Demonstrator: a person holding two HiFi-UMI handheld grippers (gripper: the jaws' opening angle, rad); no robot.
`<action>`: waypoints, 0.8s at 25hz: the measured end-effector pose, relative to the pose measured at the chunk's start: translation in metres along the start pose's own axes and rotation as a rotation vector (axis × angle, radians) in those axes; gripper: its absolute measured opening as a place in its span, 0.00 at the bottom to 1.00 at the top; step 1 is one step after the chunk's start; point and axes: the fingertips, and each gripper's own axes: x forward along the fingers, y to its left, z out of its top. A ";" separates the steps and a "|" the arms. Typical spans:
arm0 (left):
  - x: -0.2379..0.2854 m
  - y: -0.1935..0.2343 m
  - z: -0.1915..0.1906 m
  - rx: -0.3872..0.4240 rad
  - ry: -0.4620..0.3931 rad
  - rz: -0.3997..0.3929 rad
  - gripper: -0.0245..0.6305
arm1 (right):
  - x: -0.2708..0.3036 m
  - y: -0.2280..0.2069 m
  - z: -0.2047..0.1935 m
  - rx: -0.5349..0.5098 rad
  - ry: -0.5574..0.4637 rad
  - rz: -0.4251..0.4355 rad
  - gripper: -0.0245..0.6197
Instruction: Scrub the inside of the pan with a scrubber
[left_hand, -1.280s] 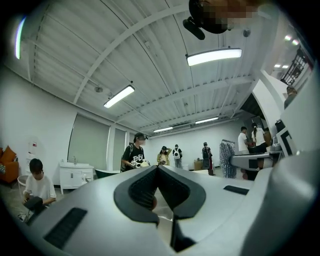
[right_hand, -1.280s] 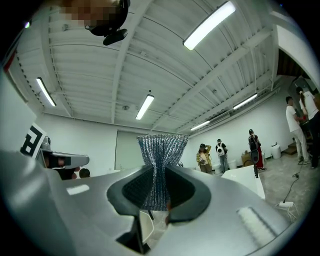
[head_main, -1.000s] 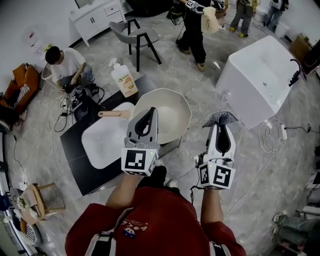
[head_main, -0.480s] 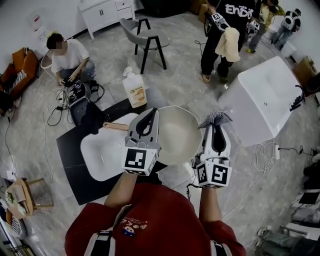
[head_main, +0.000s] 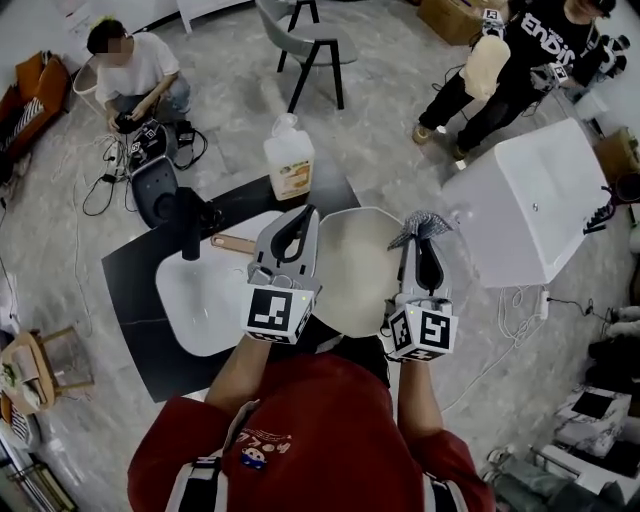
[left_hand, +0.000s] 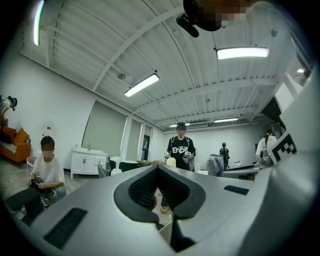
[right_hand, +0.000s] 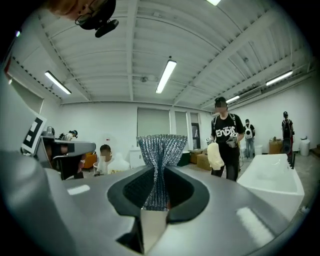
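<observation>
Right gripper (head_main: 424, 244) clamped on scrubber (head_main: 421, 226). Left gripper (head_main: 303, 216) closed, looks empty. Pan (head_main: 352, 270) below and between my two grippers, handle left, next to white basin (head_main: 200, 295).

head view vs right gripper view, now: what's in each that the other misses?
Head view only: the pan, the basin and a bottle. Right gripper view only: the ceiling lights, and the jaws seen straight on, shut on the scrubber. Both: the right gripper holding that scrubber, the white tub and a standing person in black.
</observation>
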 end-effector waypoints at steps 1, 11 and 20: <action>-0.001 0.002 -0.006 -0.003 0.011 0.003 0.04 | 0.004 0.001 -0.010 0.001 0.027 0.007 0.16; -0.002 0.009 -0.043 0.002 0.061 0.078 0.04 | 0.046 0.010 -0.110 0.016 0.257 0.127 0.16; -0.011 0.006 -0.054 0.017 0.101 0.105 0.04 | 0.063 0.013 -0.181 0.042 0.437 0.171 0.16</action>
